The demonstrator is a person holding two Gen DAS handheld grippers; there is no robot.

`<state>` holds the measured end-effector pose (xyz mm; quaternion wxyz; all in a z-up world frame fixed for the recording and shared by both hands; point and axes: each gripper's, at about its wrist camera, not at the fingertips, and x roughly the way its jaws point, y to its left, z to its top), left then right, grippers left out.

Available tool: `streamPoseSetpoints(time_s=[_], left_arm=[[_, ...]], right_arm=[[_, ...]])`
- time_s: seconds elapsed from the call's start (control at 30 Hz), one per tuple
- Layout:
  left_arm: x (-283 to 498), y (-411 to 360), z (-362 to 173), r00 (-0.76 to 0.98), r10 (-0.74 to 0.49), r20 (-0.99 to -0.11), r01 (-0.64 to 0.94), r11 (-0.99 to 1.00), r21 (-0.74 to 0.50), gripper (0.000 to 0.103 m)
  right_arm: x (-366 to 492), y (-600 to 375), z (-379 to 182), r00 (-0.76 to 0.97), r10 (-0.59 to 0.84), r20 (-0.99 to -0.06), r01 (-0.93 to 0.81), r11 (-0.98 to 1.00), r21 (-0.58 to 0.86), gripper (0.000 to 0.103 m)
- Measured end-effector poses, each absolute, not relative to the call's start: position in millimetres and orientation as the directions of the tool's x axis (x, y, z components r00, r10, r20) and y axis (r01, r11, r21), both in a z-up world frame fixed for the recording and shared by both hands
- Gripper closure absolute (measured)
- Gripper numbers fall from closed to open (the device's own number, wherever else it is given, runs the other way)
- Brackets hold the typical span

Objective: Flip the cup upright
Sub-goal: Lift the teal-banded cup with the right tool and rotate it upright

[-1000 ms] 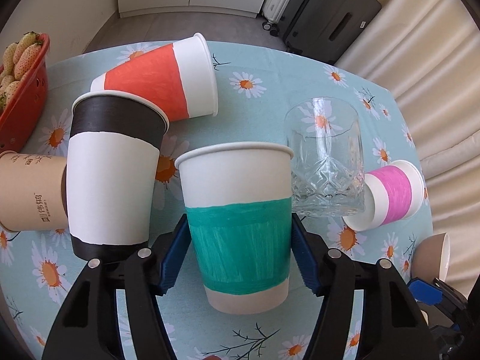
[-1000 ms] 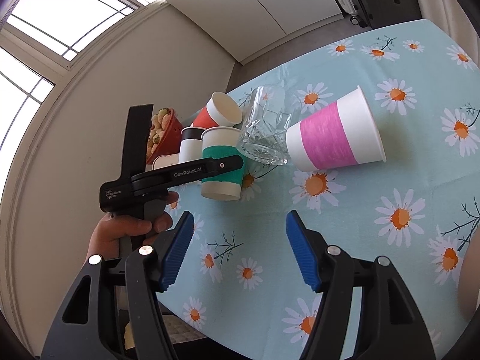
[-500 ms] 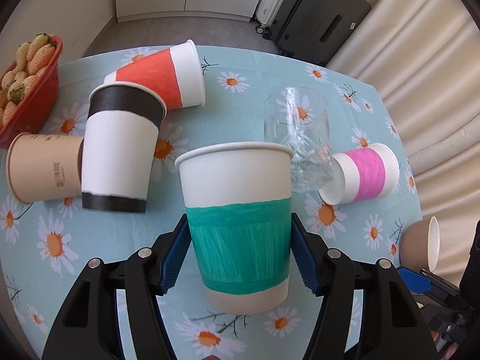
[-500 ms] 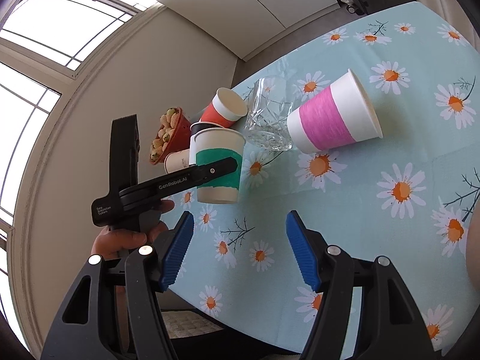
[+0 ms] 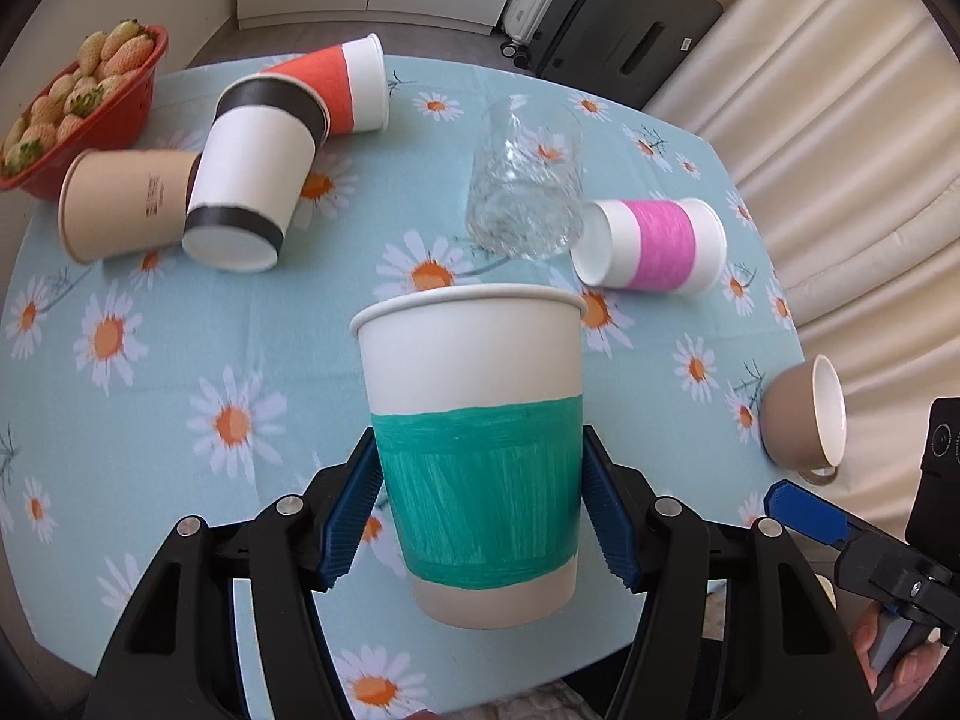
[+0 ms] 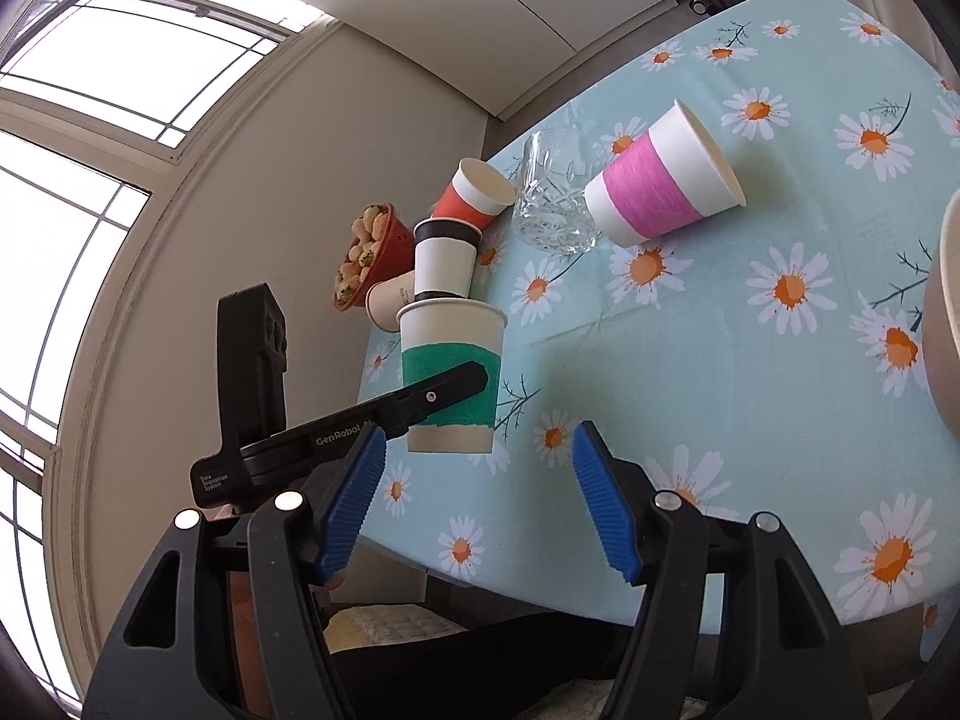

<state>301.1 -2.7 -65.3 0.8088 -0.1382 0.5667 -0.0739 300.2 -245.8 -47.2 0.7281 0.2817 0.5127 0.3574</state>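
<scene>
My left gripper (image 5: 480, 510) is shut on a white paper cup with a green band (image 5: 480, 450) and holds it upright, rim up, above the table near its front edge. The same cup (image 6: 450, 372) shows in the right wrist view, clear of the cloth, with the left gripper's finger across it. My right gripper (image 6: 474, 504) is open and empty, low at the table's front edge, right of the held cup. Its blue fingertip (image 5: 804, 504) shows at the lower right of the left wrist view.
On the daisy tablecloth (image 5: 180, 330) lie a pink-banded cup (image 5: 654, 243), an orange cup (image 5: 330, 84), a black-and-white cup (image 5: 246, 174) and a tan cup (image 5: 120, 201). A glass tumbler (image 5: 528, 180) stands mid-table. A brown mug (image 5: 804, 420) lies right; a red strawberry basket (image 5: 90, 96) sits far left.
My left gripper has lifted the green cup and drawn it back towards the table's front edge; the other cups now look farther off. The right gripper stays open, little moved.
</scene>
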Motion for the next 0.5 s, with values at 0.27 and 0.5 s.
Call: streamPoseSetpoints(time_s=[0.27,0.5], left_arm=[[268.4,-19.6,-87.4,0.300,-0.319,-0.899,-0.063,0.934,-0.352,0.041],[251.9,-30.5,-97.8,0.275,-0.342,-0.898,-0.077,0.924,-0.375,0.041]], right_arm=[[273.0,-257.3,-56.7,0.201,0.816,-0.543,-0.207,0.577,0.790,0.038],[257.5,-258.0,-62.6,0.173,0.819,-0.547,-0.206,0.573,0.793,0.037]])
